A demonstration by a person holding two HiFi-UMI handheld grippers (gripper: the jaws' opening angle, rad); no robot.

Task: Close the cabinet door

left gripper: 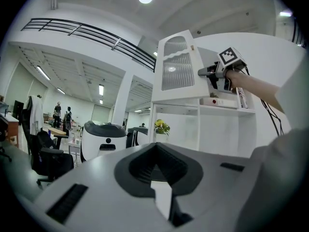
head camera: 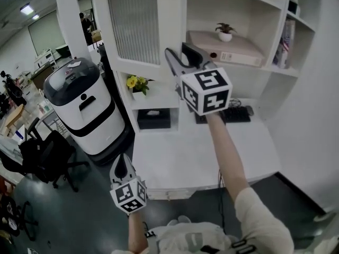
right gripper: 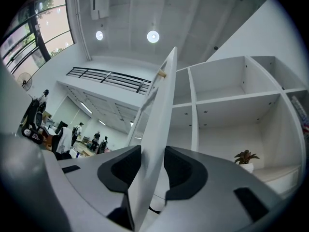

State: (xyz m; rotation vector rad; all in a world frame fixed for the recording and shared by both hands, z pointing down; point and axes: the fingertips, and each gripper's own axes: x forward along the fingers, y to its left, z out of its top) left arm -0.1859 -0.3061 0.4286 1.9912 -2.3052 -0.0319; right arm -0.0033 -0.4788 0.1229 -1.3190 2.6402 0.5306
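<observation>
Two grippers, and only one is busy. We see the right gripper (head camera: 169, 57) (right gripper: 152, 153) clamped on the free edge of the white cabinet door with a ribbed translucent panel (head camera: 135, 25) (right gripper: 161, 124). The door stands out to that gripper's left, well off the white open shelf unit (head camera: 238, 7). It has a scalloped top and a small wooden knob (right gripper: 162, 73).

To the gripper's right the compartments gape, with a small potted plant in a white pot (head camera: 225, 32) near. Below it lies the white desktop (head camera: 175, 157).

The left gripper (head camera: 121, 165) (left gripper: 157, 151) hangs lower, in front of the desk's edge, its jaws pressed together on nothing. A rounded white-and-black machine (head camera: 79, 107) stands near its left.

The label on the pale flat box (head camera: 230, 49) under the plant is too small for us to read.
</observation>
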